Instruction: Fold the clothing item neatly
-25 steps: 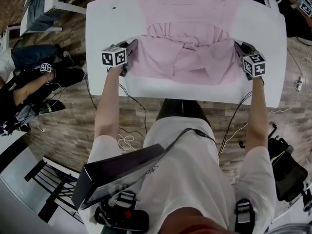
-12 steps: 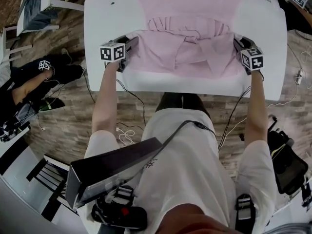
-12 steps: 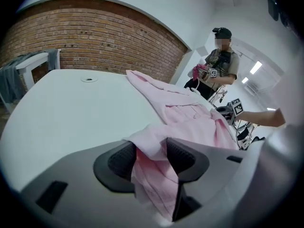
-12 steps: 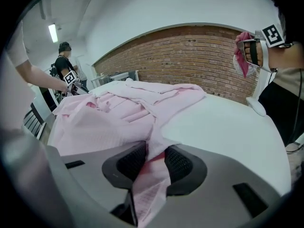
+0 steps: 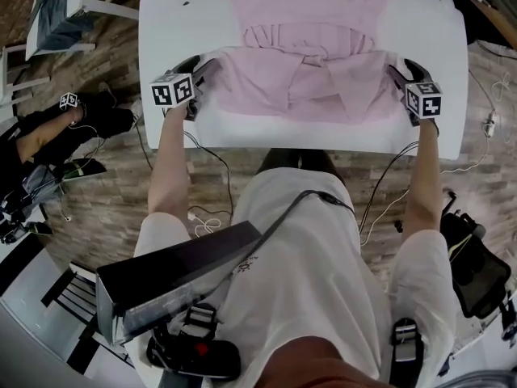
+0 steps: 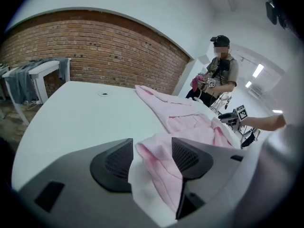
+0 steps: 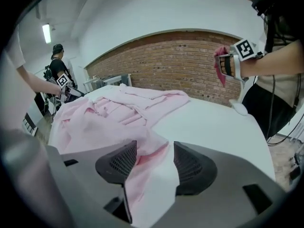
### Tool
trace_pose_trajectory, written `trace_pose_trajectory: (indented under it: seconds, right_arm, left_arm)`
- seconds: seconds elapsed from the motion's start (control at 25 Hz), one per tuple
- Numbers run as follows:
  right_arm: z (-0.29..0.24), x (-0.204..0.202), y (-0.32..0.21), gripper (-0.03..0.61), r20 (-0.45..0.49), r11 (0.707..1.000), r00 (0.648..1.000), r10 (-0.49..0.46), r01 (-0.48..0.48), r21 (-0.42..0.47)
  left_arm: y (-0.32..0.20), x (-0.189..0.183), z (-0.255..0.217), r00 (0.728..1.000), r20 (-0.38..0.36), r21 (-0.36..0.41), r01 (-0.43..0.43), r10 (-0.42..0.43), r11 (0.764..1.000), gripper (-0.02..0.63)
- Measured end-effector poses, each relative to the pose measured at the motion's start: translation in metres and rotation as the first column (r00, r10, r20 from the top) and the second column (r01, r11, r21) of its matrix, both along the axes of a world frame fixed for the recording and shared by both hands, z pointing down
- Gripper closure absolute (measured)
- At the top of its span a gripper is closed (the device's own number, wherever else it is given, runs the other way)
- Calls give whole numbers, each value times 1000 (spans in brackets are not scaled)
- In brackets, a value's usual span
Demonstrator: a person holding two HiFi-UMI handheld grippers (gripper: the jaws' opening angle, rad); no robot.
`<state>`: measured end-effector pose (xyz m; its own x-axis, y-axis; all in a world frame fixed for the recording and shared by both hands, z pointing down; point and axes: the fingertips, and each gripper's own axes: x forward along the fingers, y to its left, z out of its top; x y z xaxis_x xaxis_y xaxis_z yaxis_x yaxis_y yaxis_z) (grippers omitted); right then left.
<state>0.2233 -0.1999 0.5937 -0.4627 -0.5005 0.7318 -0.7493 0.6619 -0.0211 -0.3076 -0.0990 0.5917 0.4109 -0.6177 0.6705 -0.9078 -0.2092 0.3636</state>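
**A:** Which step?
**B:** Releasing, I'd say; left gripper (image 6: pixel 152 156) and right gripper (image 7: pixel 155 161) have just been opening, jaws spread; the pink shirt (image 5: pixel 303 59) lies on the white table (image 5: pixel 166 31), near corners loose between them.
**A:** Next?
**B:** Back clear; regrip for another fold.

I find the garment (image 5: pixel 307 63) lying along the counter's (image 5: pixel 174 31) middle, from twelve toward six o'clock; a person (image 5: pixel 48 132) is off at eight o'clock.

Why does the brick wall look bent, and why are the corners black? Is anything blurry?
Left gripper view: the wide-angle lens bows the brick wall into an arch and blackens the corners; a person's face is masked. Right gripper view: same bowing, a ceiling light glares white. Head view: the table edges curve; otherwise sharp.
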Motion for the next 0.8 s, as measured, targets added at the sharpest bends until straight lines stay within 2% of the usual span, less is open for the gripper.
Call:
trace_pose_trajectory:
  seconds: [0.16,0.2,0.24,0.32,0.36,0.44,0.56,0.68,0.8]
  right_arm:
    - [-38,-8,8,353,63,997,998,-8,3,72]
    - [-43,-15,13,354,78,997,997,-25,19,77]
    - [-46,-23,19,359,84,996,995,-47,40,79]
    - [-47,-40,33,434,77,993,993,-95,89,79]
    - [-46,-49,40,446,72,991,990,-118,113,78]
    - [-45,-65,54,511,71,986,986,-154,148,77]
    - [-44,-85,75,574,92,982,979,-182,176,69]
    - [-43,-97,96,574,99,979,975,-201,197,51]
    - [-46,-114,115,574,89,969,966,-242,236,69]
  left_arm:
    - [9,12,-25,998,26,47,-62,61,997,364]
    - [11,18,-29,996,39,59,-84,82,995,382]
    - [12,24,-33,994,50,71,-103,100,992,407]
    - [15,37,-36,989,71,93,-136,130,986,477]
    - [16,43,-37,986,85,101,-154,146,983,505]
    - [18,56,-36,977,113,110,-192,180,975,600]
    - [22,76,-36,970,106,119,-232,220,965,612]
    - [27,95,-41,962,97,135,-265,254,955,612]
    - [34,110,-48,948,125,157,-310,292,938,612]
